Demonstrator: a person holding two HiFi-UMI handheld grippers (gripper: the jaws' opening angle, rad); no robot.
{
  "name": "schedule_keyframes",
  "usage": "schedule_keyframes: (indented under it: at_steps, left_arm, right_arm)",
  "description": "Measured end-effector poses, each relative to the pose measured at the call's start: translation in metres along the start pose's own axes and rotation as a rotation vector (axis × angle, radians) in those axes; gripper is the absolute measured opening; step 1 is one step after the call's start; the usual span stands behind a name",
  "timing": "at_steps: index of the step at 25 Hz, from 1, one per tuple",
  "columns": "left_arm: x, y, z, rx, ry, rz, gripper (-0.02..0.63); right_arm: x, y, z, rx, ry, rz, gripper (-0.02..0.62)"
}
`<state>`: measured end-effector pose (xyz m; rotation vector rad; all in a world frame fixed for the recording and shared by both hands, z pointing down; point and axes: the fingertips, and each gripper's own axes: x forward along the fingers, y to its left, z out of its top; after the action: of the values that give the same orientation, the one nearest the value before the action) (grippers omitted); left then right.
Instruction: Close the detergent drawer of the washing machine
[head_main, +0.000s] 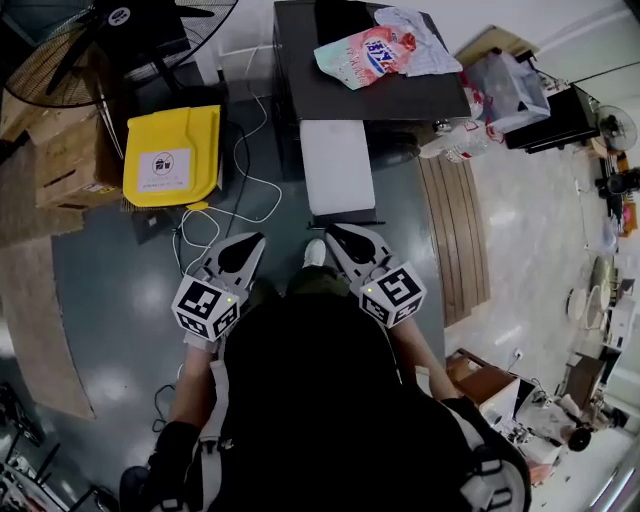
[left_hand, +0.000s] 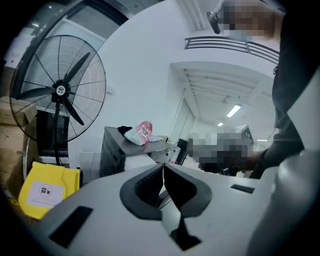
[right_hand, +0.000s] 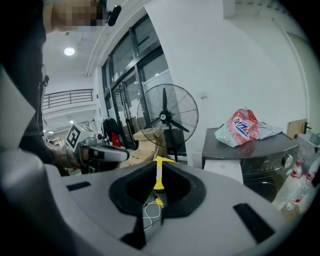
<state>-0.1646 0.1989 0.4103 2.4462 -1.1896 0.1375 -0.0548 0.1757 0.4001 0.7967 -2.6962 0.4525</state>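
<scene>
The dark washing machine (head_main: 370, 95) stands ahead of me, and its white detergent drawer (head_main: 337, 165) sticks out toward me. A pink detergent bag (head_main: 365, 55) lies on the lid. My left gripper (head_main: 258, 238) and right gripper (head_main: 332, 232) hang low in front of my body, well short of the drawer, both shut with nothing in them. In the left gripper view the jaws of the left gripper (left_hand: 163, 167) meet below the machine (left_hand: 112, 150). In the right gripper view the right gripper (right_hand: 158, 162) shows only a thin slit, with the drawer (right_hand: 222, 167) off to its right.
A yellow bag (head_main: 172, 155), cardboard boxes (head_main: 70, 160) and a standing fan (head_main: 120, 35) are on the left. A white cable (head_main: 245, 185) loops over the floor beside the machine. Wooden boards (head_main: 455, 230) and plastic bags (head_main: 505, 90) lie on the right.
</scene>
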Motion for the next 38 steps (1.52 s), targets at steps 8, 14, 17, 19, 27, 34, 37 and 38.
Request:
schedule_keyframes:
  at_steps: [8, 14, 17, 19, 27, 34, 37, 38]
  left_arm:
    - [0.064, -0.006, -0.009, -0.038, 0.086, -0.038, 0.011]
    - [0.1, -0.011, -0.031, -0.013, 0.187, -0.063, 0.012]
    - [0.115, -0.014, -0.043, -0.002, 0.237, -0.083, 0.012]
    - [0.126, -0.016, -0.053, 0.007, 0.274, -0.097, 0.012]
    - [0.166, -0.031, -0.1, 0.045, 0.43, -0.147, 0.084]
    - [0.182, -0.034, -0.143, 0.071, 0.56, -0.135, 0.145]
    - [0.185, -0.033, -0.157, 0.084, 0.6, -0.113, 0.158]
    - [0.187, -0.032, -0.161, 0.085, 0.609, -0.107, 0.161]
  right_arm:
    - [-0.025, -0.071, -0.024, 0.065, 0.042, -0.069, 0.034]
    - [-0.045, -0.118, -0.052, 0.12, 0.078, -0.135, 0.034]
    - [-0.053, -0.136, -0.069, 0.147, 0.099, -0.16, 0.034]
    - [-0.058, -0.147, -0.081, 0.161, 0.12, -0.172, 0.034]
    - [-0.077, -0.178, -0.137, 0.181, 0.215, -0.194, 0.044]
    - [-0.076, -0.194, -0.175, 0.195, 0.292, -0.144, 0.117]
    - [-0.072, -0.194, -0.189, 0.176, 0.335, -0.097, 0.159]
    - [-0.07, -0.195, -0.193, 0.161, 0.351, -0.082, 0.168]
